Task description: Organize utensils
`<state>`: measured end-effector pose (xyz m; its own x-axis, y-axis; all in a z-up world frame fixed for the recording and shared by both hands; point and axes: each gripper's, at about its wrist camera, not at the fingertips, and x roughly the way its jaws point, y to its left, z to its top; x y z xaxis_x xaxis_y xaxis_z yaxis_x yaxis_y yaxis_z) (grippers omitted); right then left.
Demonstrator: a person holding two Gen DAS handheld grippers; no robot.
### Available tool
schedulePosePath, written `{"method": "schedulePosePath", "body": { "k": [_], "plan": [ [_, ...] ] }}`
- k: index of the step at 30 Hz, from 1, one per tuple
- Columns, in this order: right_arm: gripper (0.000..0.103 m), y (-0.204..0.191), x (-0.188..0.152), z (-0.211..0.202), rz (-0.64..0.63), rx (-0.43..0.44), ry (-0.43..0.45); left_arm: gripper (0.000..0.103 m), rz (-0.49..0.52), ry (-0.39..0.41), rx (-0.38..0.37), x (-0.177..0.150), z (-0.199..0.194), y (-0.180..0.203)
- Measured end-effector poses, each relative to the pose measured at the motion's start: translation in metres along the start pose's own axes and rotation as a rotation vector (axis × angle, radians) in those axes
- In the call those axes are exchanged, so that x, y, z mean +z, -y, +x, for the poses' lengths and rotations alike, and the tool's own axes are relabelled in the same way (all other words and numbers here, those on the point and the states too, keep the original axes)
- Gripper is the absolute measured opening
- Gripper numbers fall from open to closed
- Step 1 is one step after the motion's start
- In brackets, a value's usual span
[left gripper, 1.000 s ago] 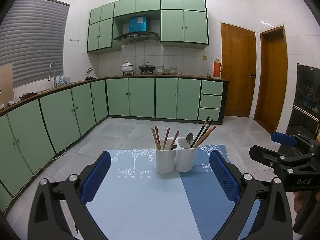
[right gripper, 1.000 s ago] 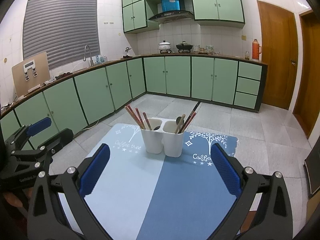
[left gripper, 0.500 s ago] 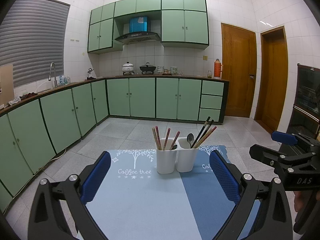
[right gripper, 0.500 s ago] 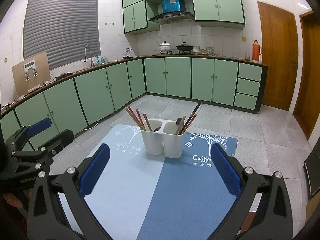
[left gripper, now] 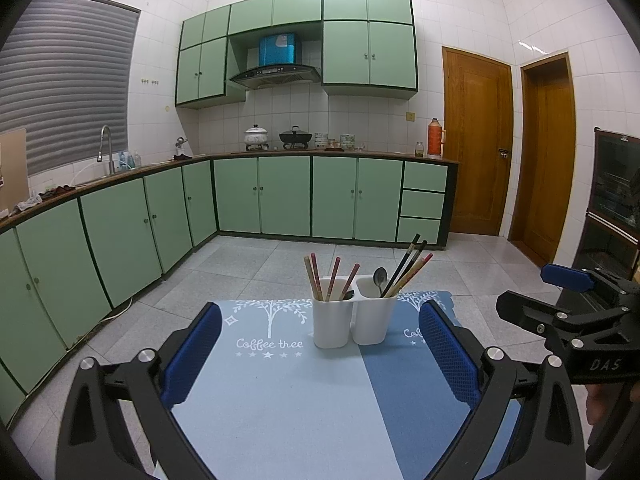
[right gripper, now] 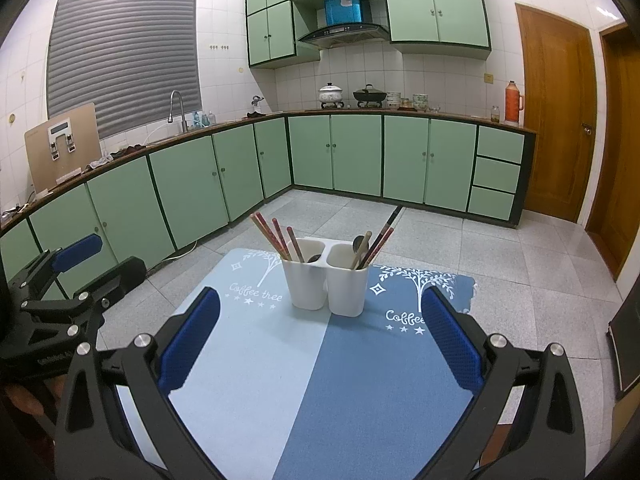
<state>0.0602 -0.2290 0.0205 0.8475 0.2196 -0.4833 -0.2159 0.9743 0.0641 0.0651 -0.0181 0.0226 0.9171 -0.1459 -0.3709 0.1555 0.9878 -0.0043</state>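
A white two-cup utensil holder (left gripper: 352, 320) (right gripper: 326, 284) stands at the far end of a blue table mat (left gripper: 280, 400) (right gripper: 320, 380). Its left cup holds red and tan chopsticks (left gripper: 332, 278) (right gripper: 276, 240) and a dark spoon. Its right cup holds a metal spoon (left gripper: 379, 278), dark and red chopsticks (left gripper: 408, 266) (right gripper: 378, 244). My left gripper (left gripper: 320, 356) is open and empty, held back from the holder. My right gripper (right gripper: 320, 336) is open and empty too. Each gripper shows at the edge of the other's view.
The mat is light blue on the left and darker blue on the right, printed "Coffee tree". Beyond the table lie a tiled floor, green kitchen cabinets (left gripper: 280, 196), a sink at left, and wooden doors (left gripper: 476, 140) at right.
Both grippers have stayed nearly still, with only a very slight drift of view. Nothing was taken hold of or let go.
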Motion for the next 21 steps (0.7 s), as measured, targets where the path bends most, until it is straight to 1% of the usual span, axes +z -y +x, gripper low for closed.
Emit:
{"method": "schedulePosePath", "body": {
  "k": [21],
  "plan": [
    [0.098, 0.0032, -0.0015, 0.0044, -0.004, -0.003, -0.009, 0.097, -0.003, -0.003, -0.004, -0.0001, -0.0011, 0.0007]
  ]
}}
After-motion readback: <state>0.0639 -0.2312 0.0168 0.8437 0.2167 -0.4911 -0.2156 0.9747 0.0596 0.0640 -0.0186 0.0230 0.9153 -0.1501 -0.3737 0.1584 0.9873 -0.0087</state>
